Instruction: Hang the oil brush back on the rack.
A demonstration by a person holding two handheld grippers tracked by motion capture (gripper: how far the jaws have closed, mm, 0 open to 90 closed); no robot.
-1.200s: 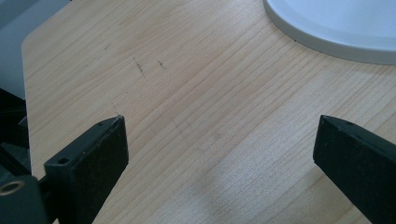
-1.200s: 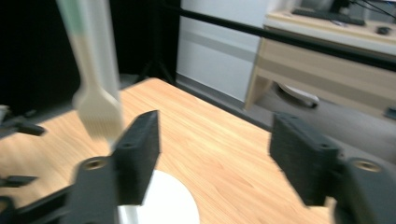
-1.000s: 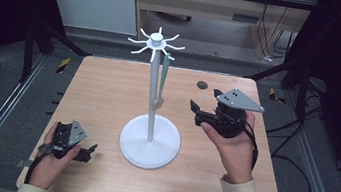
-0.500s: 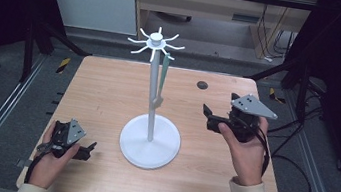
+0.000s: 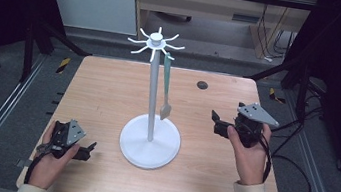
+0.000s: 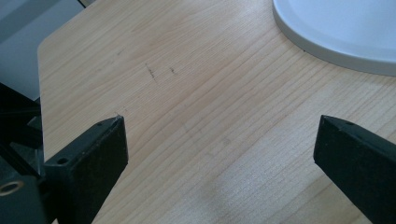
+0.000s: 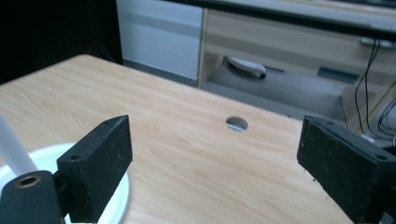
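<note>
A white stand rises from a round base (image 5: 149, 143) at mid-table, and its pole (image 5: 151, 93) ends in a ring of hooks (image 5: 156, 39). From one hook hangs a green spatula (image 5: 166, 83), blade down beside the pole. My left gripper (image 5: 87, 150) rests low at the front left, open and empty, pointing toward the base (image 6: 341, 32). My right gripper (image 5: 215, 122) is held right of the stand, open and empty, apart from the spatula. In the right gripper view, its jaws (image 7: 215, 154) stand wide over bare wood, with the base (image 7: 120, 198) at lower left.
The wooden table (image 5: 108, 92) has a small round hole (image 5: 202, 85) at the back right, also seen at the hole (image 7: 236, 123). Metal frame rails run along both sides. A cabinet and cables stand beyond the far edge.
My right gripper has drawn away from the stand, moving right and toward the front edge. The left gripper has hardly moved. The spatula still hangs on its hook.
</note>
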